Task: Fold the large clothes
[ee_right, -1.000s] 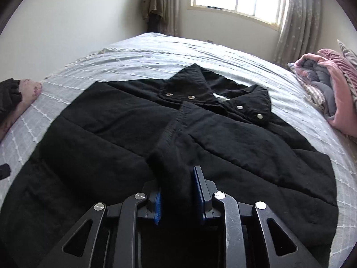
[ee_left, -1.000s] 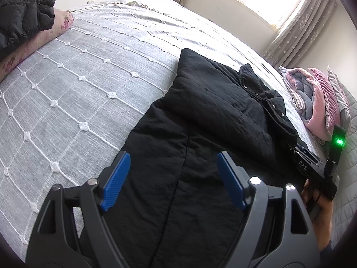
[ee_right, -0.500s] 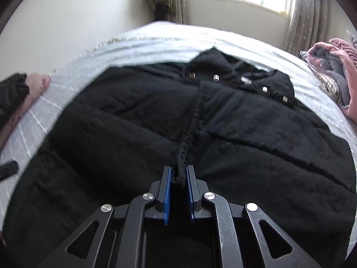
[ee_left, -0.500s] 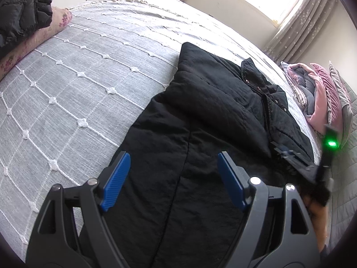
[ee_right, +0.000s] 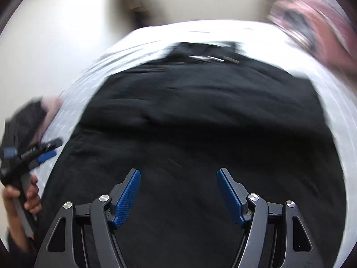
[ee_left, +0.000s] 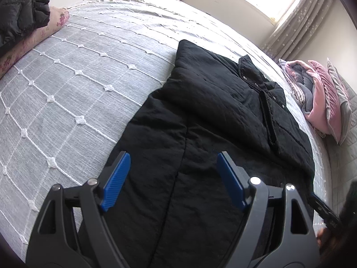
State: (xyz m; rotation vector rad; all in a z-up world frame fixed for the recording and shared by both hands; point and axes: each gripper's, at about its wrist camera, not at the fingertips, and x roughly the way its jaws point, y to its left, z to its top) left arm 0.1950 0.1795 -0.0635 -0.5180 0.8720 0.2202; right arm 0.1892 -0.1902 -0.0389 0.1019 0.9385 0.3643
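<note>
One big black jacket (ee_left: 200,134) lies spread flat on the grey bedspread (ee_left: 78,78), collar toward the window. We judge it soft, bulky and limp, light enough to lift but prone to sag, so we would take it at a hem or corner edge. Against the earlier views, the front edge is laid closed down the middle. Our right gripper (ee_right: 178,192), clamped on that edge a moment ago, has just been opening and stands apart, empty, above the jacket. Our left gripper (ee_left: 174,178) hangs wide apart over its lower part, unchanged.
</note>
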